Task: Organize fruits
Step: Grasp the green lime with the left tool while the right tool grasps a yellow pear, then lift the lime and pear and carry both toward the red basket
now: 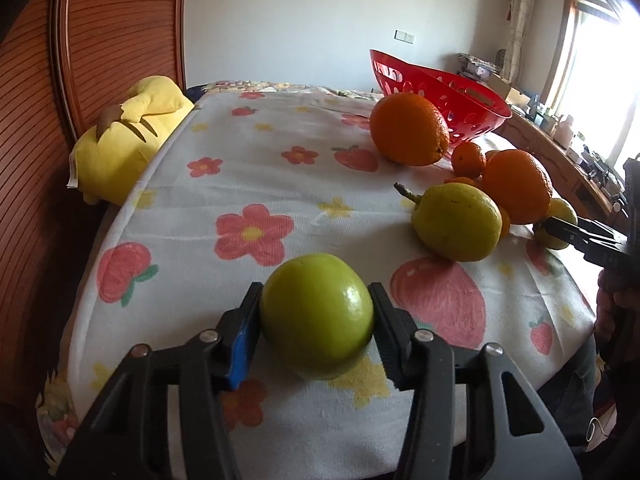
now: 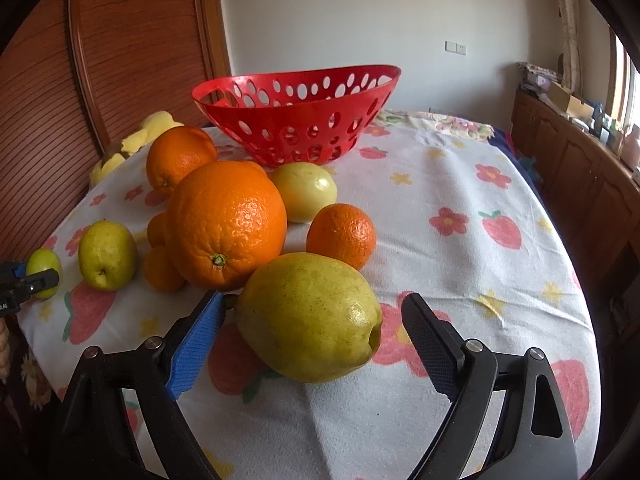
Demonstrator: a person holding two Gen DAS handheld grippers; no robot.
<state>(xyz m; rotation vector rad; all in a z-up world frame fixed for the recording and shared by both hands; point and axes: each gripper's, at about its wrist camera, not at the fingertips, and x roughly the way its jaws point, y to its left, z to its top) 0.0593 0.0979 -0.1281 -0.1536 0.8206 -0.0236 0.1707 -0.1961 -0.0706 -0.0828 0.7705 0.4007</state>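
Observation:
My left gripper [image 1: 316, 292] is shut on a green apple [image 1: 316, 320], which rests on the flowered cloth [image 1: 248, 184]; both pads press its sides. The same apple [image 2: 44, 268] shows at the far left of the right wrist view. My right gripper [image 2: 313, 300] stands open around a yellow-green pear [image 2: 308, 320], with a gap at the right pad. A red perforated basket [image 2: 296, 120] stands behind, holding no fruit that I can see. In front of it lie a big orange [image 2: 228, 228], a second orange [image 2: 180, 158], a mandarin [image 2: 342, 236], a pale round fruit [image 2: 304, 192] and another pear [image 2: 106, 254].
A yellow plush toy [image 1: 128, 148] lies at the cloth's far left edge against a ribbed wooden panel [image 1: 100, 40]. Wooden cabinets [image 2: 580, 168] run along the right wall. A hand [image 1: 612, 308] holds the right gripper at the cloth's right edge.

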